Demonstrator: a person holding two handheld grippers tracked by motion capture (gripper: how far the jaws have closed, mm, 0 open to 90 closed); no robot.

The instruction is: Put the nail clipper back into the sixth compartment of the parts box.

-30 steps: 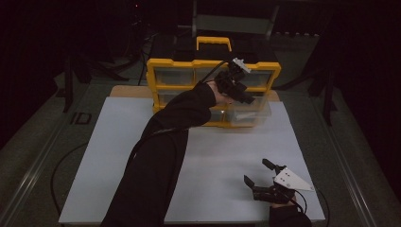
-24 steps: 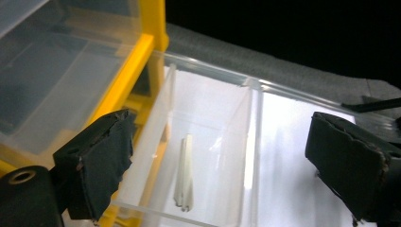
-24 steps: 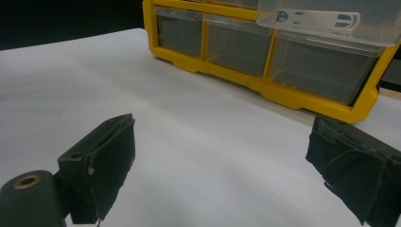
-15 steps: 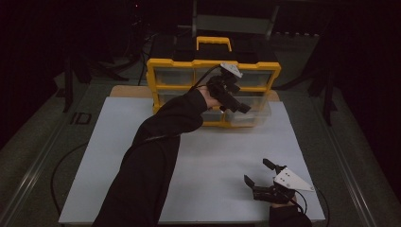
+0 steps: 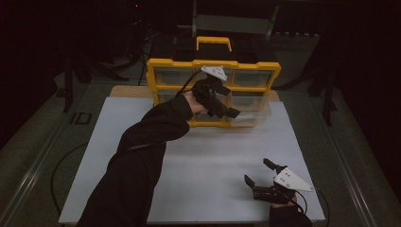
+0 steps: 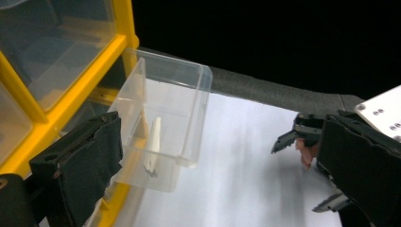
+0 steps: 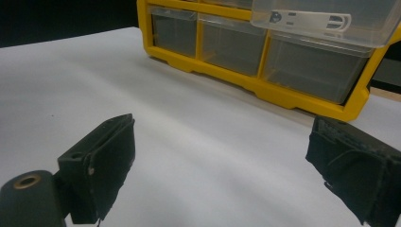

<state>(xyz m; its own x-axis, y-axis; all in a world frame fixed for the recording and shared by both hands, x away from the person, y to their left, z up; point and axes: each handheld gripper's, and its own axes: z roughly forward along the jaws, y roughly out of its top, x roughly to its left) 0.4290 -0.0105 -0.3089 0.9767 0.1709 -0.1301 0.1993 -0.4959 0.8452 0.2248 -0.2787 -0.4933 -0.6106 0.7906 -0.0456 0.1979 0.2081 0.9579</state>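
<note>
A yellow organizer stands upright at the back of the white table. One clear drawer sticks out of its lower right part. A slim white piece lies inside the drawer. My left gripper hovers just left of that drawer. In the left gripper view it is open, its left jaw beside the drawer's wall. My right gripper rests near the front right of the table, open and holding nothing. It faces the organizer and the drawer.
A black case with a yellow handle sits behind the organizer. The person's dark sleeve crosses the table's left middle. Bare white table lies between the two grippers. The other hand's gripper appears far off in the left gripper view.
My left gripper has shifted a little to the left and down beside the drawer. The drawer and my right gripper have stayed put.
</note>
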